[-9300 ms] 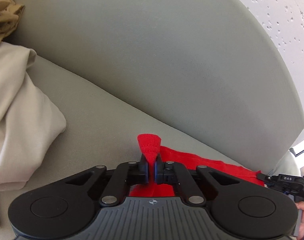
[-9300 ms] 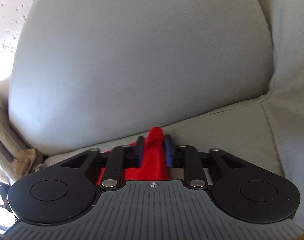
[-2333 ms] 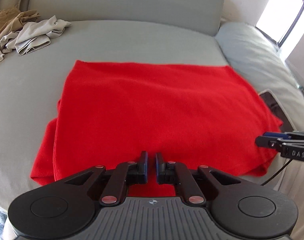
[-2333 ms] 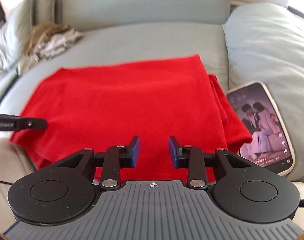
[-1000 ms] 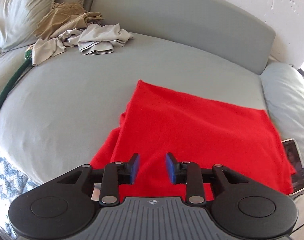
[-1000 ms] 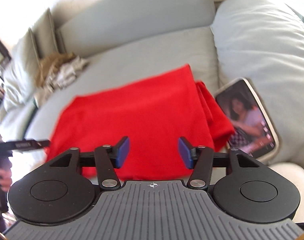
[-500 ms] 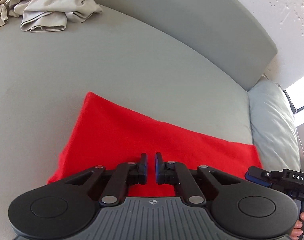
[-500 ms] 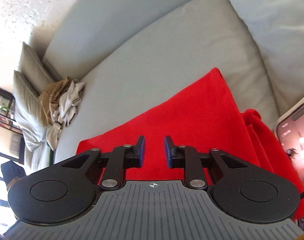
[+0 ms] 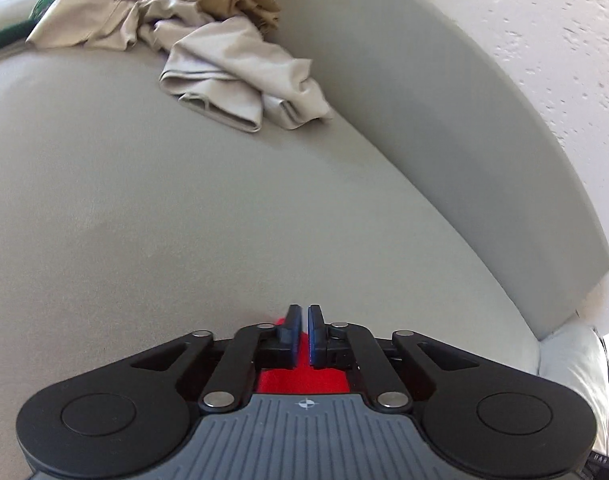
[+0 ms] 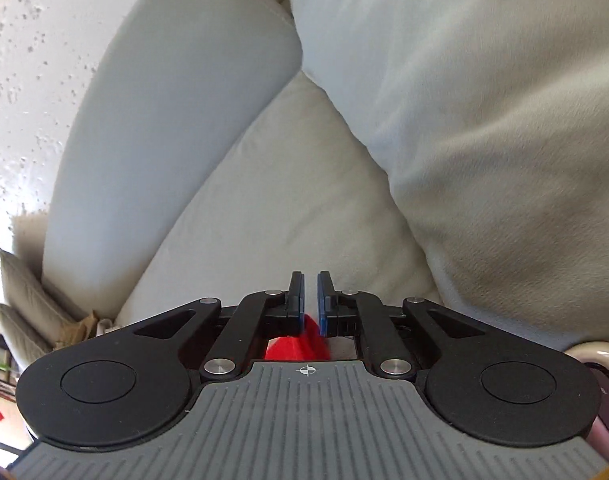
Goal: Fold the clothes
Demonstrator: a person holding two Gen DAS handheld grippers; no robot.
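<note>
Left claw [image 9: 303,316] nearly closed over red cloth [image 9: 300,378] on grey sofa [image 9: 184,208].

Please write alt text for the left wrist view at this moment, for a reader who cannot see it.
The left hand-held gripper has its fingers nearly closed, with red cloth visible under and between them, low over a grey sofa seat. A crumpled pile of beige and tan clothes lies further back, against the curved backrest.

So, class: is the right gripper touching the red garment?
Touching. In the right wrist view the red garment bunches up between the nearly closed fingers of the right gripper, pressed against the blue pads.
</note>
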